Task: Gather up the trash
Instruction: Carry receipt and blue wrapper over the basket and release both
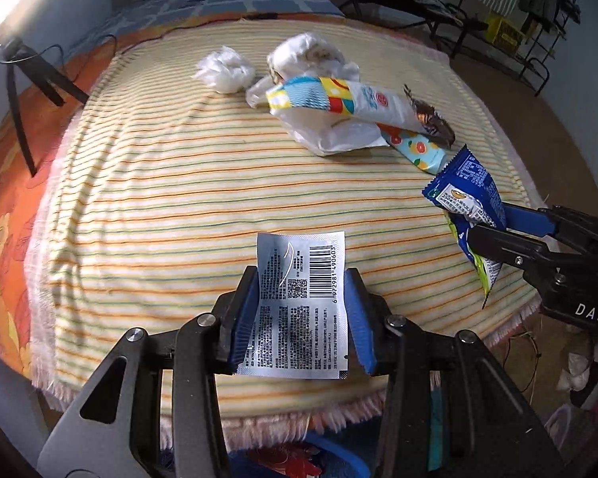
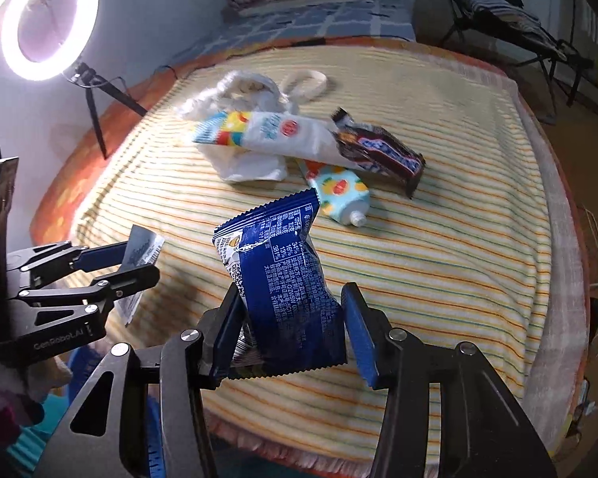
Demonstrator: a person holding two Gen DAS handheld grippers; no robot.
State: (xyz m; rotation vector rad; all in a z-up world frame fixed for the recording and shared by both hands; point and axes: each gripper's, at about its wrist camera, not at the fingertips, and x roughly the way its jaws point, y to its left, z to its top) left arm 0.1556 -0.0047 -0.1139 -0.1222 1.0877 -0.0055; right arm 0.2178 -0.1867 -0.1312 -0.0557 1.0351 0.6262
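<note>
My left gripper (image 1: 301, 279) is shut on a silver sachet (image 1: 301, 302) with a barcode, held above the near edge of the striped blanket (image 1: 159, 199). It also shows at the left of the right wrist view (image 2: 139, 263). My right gripper (image 2: 293, 298) is shut on a blue snack wrapper (image 2: 287, 271), held above the blanket; it shows at the right of the left wrist view (image 1: 468, 199). Farther back lie a white tube (image 2: 275, 135), a brown candy wrapper (image 2: 378, 151), a small fruit-print tube (image 2: 341, 195), crumpled tissue (image 1: 225, 69) and a white plastic bag (image 1: 331, 131).
A ring light (image 2: 40, 20) on a tripod stands at the back left. A folding chair (image 2: 510, 20) stands at the back right. The blanket's fringed edge (image 1: 299, 414) is right below my grippers. Blue objects (image 1: 327, 458) lie under the edge.
</note>
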